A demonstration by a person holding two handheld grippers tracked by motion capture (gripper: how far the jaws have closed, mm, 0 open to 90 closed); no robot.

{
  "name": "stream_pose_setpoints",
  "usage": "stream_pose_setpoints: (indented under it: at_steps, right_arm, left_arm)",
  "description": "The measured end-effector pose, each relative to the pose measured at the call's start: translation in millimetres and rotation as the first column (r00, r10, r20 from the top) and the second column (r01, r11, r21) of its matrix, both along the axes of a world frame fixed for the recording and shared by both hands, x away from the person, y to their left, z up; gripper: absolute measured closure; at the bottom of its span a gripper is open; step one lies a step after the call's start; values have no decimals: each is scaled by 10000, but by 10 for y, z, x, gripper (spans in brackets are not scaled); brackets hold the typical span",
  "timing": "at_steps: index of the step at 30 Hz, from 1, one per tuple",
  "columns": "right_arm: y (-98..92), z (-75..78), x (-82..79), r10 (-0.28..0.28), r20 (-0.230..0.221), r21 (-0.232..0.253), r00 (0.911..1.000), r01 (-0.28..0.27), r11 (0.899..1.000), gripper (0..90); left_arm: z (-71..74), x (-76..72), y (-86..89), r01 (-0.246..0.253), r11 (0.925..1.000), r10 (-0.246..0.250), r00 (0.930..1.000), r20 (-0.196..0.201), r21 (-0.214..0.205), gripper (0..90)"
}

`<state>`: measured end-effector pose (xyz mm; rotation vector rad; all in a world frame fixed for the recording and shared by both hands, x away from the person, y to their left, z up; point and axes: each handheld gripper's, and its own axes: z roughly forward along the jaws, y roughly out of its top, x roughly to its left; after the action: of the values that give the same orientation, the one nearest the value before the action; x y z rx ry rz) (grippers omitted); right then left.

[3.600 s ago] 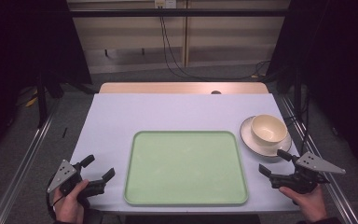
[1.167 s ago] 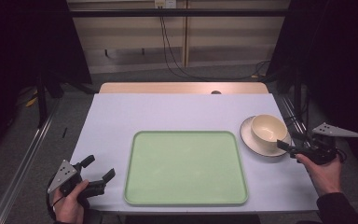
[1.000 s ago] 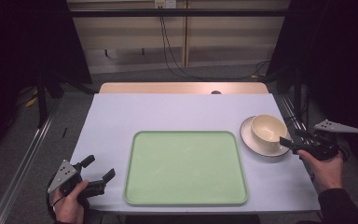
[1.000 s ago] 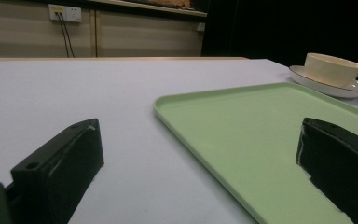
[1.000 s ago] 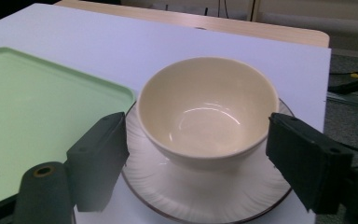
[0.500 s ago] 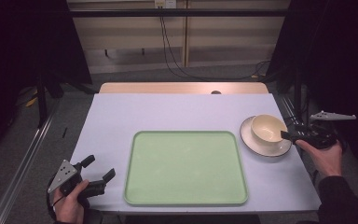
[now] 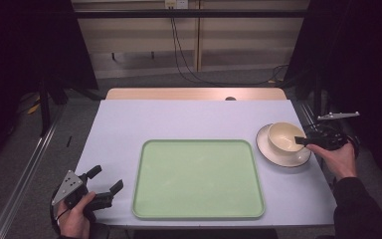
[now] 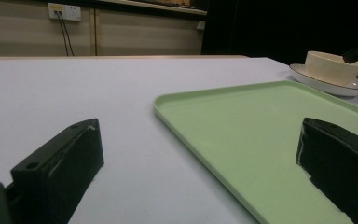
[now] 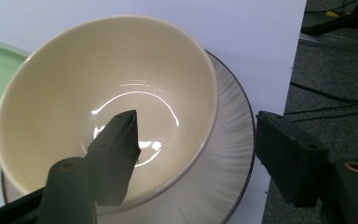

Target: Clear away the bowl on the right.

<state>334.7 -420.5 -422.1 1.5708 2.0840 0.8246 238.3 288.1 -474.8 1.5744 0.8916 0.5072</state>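
Note:
A cream bowl (image 7: 284,135) (image 9: 98,84) (image 8: 331,65) stands on a white plate (image 7: 278,157) (image 9: 233,140) with a dark rim, at the table's right side. My right gripper (image 7: 303,142) (image 9: 196,120) straddles the bowl's right rim, one jaw inside the bowl and the other outside over the plate. Its jaws have just been closing with the bowl's wall between them, and a gap still shows on both sides, so it is open. My left gripper (image 7: 107,178) (image 8: 198,144) lies open at the front left corner, with nothing between its jaws.
A pale green tray (image 7: 197,179) (image 8: 270,130) lies bare in the middle of the white table (image 7: 179,119). The table's right edge runs close behind the plate, with cables on the floor beyond it.
My right gripper has risen from the front right of the table and moved to the bowl's rim, one jaw now inside the bowl. The left gripper has kept still.

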Motion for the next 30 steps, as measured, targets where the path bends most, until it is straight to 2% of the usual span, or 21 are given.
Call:
stream_pose_setpoints:
  at_steps: [1,2,4,7,9,10,11,12,15,19,20,23,24,28,30]
  right_arm:
    - [11,-14,17,-70,-142,91,9999,72,9999,317]
    - [17,-51,56,-14,-252,-36,9997,14,10000,317]
    - [23,-69,72,17,-322,12,9995,-16,10000,317]
    - [44,-130,101,-43,-295,-239,9996,36,9997,329]
    - [53,-170,128,91,-441,-220,9990,-101,9997,332]
    - [71,-196,161,117,-708,-263,9974,-136,9996,334]
    - [71,-196,161,117,-708,-263,9974,-136,9996,334]
    - [75,-204,176,236,-776,-90,9967,-243,9997,355]
    - [110,-224,224,150,-932,-235,9955,-173,9996,420]
    - [110,-223,247,118,-1161,-70,9932,-127,9999,496]
    - [101,-223,253,96,-1343,19,9909,-94,10000,526]
    - [95,-228,255,52,-1375,16,9905,-50,10000,570]
    - [88,-231,255,27,-1462,89,9892,-14,10000,618]
    - [66,-242,265,14,-1550,278,9879,29,9996,650]
    - [69,-239,269,77,-1613,185,9869,-48,9998,674]
  left_arm:
    - [0,-1,-1,30,10000,-30,10000,-7,-20,7]
    - [1,-1,-1,44,10000,-44,10000,2,-10,7]
    - [0,0,3,61,10000,-61,10000,-10,41,7]
    - [-1,0,1,15,10000,-15,10000,-1,-7,7]
    - [-3,3,0,13,10000,-13,10000,-7,-29,7]
    - [-1,3,1,61,10000,-61,10000,-17,35,7]
    - [-1,3,1,61,10000,-61,10000,-17,35,7]
    - [-1,3,1,60,10000,-60,10000,-13,31,7]
    - [-1,1,0,48,10000,-48,10000,-8,-33,7]
    - [-3,-1,3,31,10000,-31,10000,13,-51,7]
    - [-2,-2,2,29,10000,-29,10000,13,-45,7]
    - [-1,-2,5,55,10000,-55,10000,32,35,7]
    - [-1,-1,5,55,10000,-56,10000,29,41,7]
    - [0,-2,4,54,10000,-54,10000,26,51,7]
    - [0,-3,5,50,10000,-51,10000,20,48,7]
